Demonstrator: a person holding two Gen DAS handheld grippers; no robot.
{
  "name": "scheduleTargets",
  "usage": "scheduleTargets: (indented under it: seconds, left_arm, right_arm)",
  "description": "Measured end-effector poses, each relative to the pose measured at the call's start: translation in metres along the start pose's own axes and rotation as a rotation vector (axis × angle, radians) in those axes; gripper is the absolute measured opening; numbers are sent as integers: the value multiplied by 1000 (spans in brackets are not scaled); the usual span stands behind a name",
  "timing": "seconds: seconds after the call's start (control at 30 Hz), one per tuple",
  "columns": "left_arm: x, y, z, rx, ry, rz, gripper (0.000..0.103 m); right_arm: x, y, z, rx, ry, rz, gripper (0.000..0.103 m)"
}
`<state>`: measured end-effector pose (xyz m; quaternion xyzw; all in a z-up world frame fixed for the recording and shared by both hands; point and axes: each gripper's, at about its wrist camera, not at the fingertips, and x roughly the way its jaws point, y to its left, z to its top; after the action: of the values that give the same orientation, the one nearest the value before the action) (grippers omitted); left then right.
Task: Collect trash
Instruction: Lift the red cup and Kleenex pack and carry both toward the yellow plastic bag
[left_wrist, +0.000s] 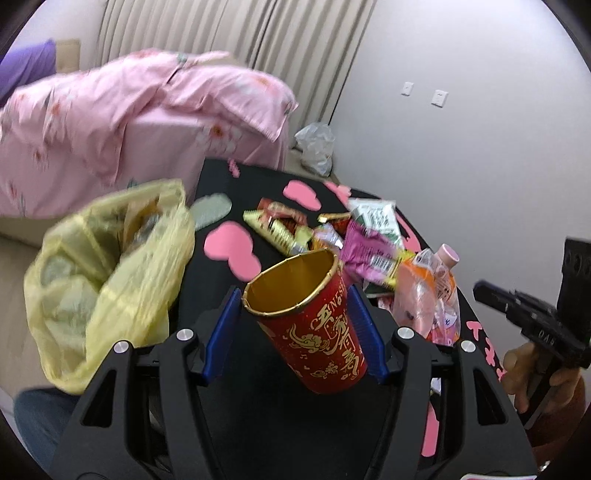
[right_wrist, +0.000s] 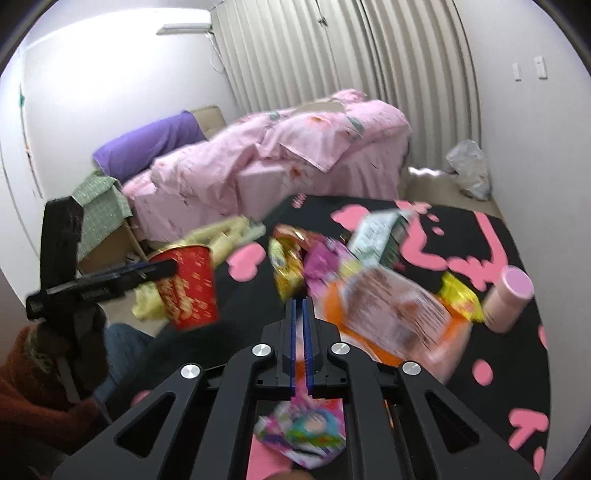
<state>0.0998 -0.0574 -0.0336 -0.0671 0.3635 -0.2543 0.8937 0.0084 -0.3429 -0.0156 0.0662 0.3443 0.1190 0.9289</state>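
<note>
A red paper cup (left_wrist: 314, 321) is clamped in the left gripper (left_wrist: 295, 328) jaws beside the yellow trash bag (left_wrist: 107, 280) off the tabletop (left_wrist: 221, 177) left edge, presumably for dropping in, while the right gripper (right_wrist: 300, 332) jaws are closed, nothing visibly pinched.

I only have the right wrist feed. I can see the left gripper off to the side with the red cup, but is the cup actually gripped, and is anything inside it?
Observer: Yes, the left gripper is shut on the red cup, a blue finger on each side. Its gold inside looks empty.
Operator: Where does the bag's mouth face?
Observer: The yellow bag is left of the cup, its opening towards the table.
Operator: Can you see my gripper?
Observer: Only part of the right gripper, past the wrappers.
</note>
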Motion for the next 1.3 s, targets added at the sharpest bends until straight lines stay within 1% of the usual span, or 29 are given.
scheduleTargets:
  seconds: [0.03, 0.07, 0.13, 0.17, 0.2, 0.23, 0.3, 0.33, 0.37, 0.43, 0.47, 0.5, 0.57, 0.63, 0.7, 0.73, 0.77, 0.8, 0.83, 0.93, 1.07, 1.17, 1.23, 1.27, 1.3]
  left_arm:
    - [2, 2, -3, -11, 11, -9, 56]
    - [4, 3, -5, -24, 23, -22, 56]
    - [6, 2, -10, -26, 43, -50, 56]
    - [8, 0, -12, -21, 56, -72, 56]
    - [11, -3, -14, -16, 70, -91, 57]
    - [16, -6, -16, -12, 91, -112, 57]
    - [23, -10, -19, -10, 115, -112, 57]
    - [26, -12, -21, -13, 121, -106, 57]
    - [26, -13, -22, -17, 113, -104, 58]
    - [27, -15, -22, -18, 113, -97, 58]
    - [27, -15, -21, -16, 115, -95, 58]
    - [27, -15, -22, -15, 116, -92, 59]
    - [26, -14, -21, -19, 117, -91, 59]
    - [26, -13, -22, -21, 124, -84, 59]
    - [27, -12, -23, -24, 133, -76, 61]
    - [27, -11, -23, -27, 136, -73, 62]
    - [28, -10, -24, -32, 141, -71, 63]
    - [28, -9, -25, -40, 149, -68, 64]
    - [30, -7, -25, -49, 154, -67, 64]
    - [32, 1, -26, -98, 167, -75, 65]
    - [38, 15, -28, -196, 197, -90, 66]
    - [39, 23, -30, -248, 218, -101, 68]
    - [38, 24, -30, -260, 225, -116, 64]
    - [36, 23, -30, -253, 222, -113, 62]
    - [33, 20, -29, -233, 210, -106, 58]
  right_arm:
    - [1, -2, -5, -2, 29, -18, 21]
    - [1, -3, -9, -2, 47, -31, 27]
    - [-3, -7, -21, 4, 75, -90, 27]
    - [-6, -9, -27, 7, 74, -126, 27]
    - [-10, -12, -31, 16, 66, -142, 27]
    - [-14, -17, -36, 48, 49, -132, 27]
    - [-14, -25, -42, 103, 44, -83, 27]
    - [-11, -30, -44, 136, 52, -58, 30]
    - [-5, -32, -45, 159, 66, -50, 40]
    - [5, -35, -47, 177, 73, -39, 51]
    - [11, -37, -47, 183, 64, -30, 51]
    - [19, -39, -46, 188, 80, -26, 51]
    - [35, -39, -46, 182, 139, 1, 51]
    - [45, -33, -48, 155, 148, 19, 52]
    - [48, -26, -50, 129, 132, 6, 43]
    - [47, -23, -49, 113, 131, 0, 25]
    - [47, -20, -48, 96, 131, -3, 16]
    - [44, -17, -46, 75, 123, -2, 14]
    - [38, -13, -45, 50, 112, 1, 6]
    - [20, -4, -37, 2, 71, 3, 5]
    - [-1, -5, -25, 4, 10, -9, 5]
    - [-7, -4, -20, -2, -12, -27, 5]
    - [-7, -3, -20, -10, -14, -37, 5]
    - [-5, -4, -20, -9, -11, -37, 5]
    - [-4, -4, -20, -5, -9, -33, 5]
